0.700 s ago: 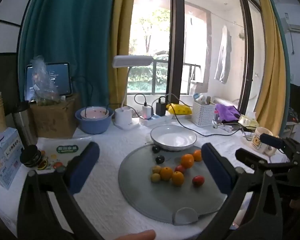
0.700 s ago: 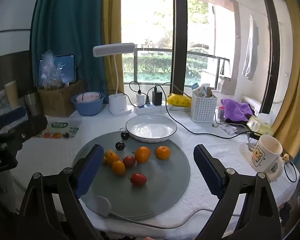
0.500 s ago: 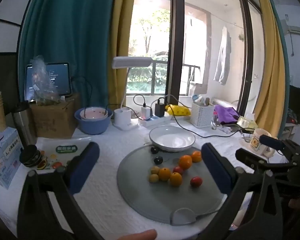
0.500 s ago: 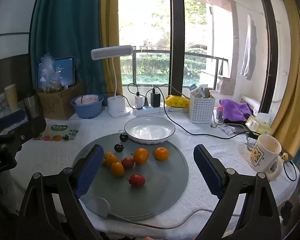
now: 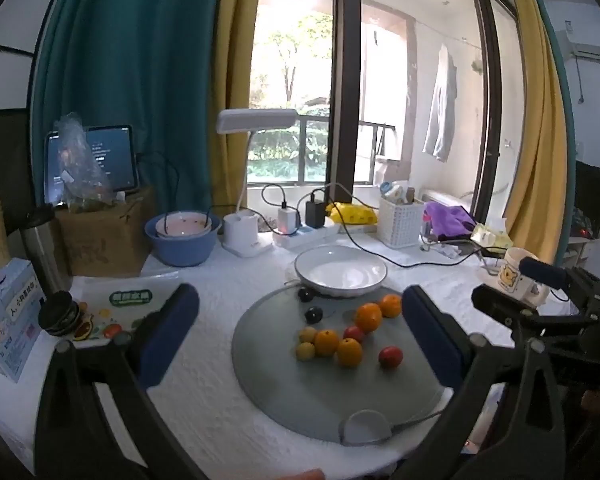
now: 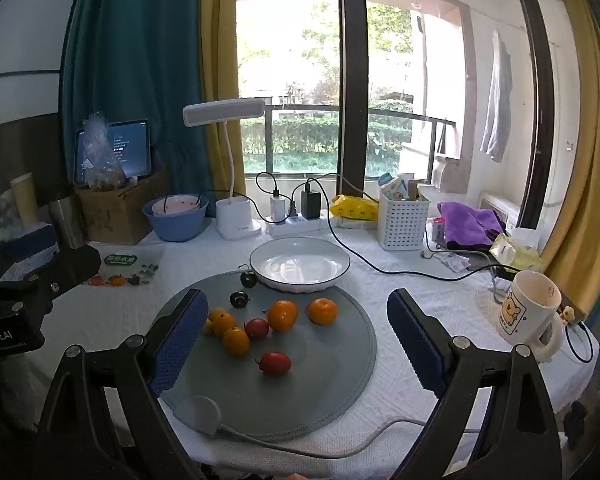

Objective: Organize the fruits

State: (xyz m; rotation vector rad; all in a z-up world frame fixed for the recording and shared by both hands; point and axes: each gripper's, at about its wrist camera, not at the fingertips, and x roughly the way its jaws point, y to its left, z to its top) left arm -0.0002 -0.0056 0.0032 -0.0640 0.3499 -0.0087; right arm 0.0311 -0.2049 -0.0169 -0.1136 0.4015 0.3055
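Both jaws of my left gripper and right gripper stand wide apart, empty, above the fruits on the grey mat, near the white plate.

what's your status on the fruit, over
Left gripper and right gripper open, empty, above the table. Fruits loose on grey mat, white plate empty. Nothing in the way.

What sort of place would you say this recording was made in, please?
Most likely a lived-in home, at a table by a balcony window. A garment hangs outside, a desk lamp and cartoon mug stand on the white tablecloth, and small fruits lie on a grey mat.
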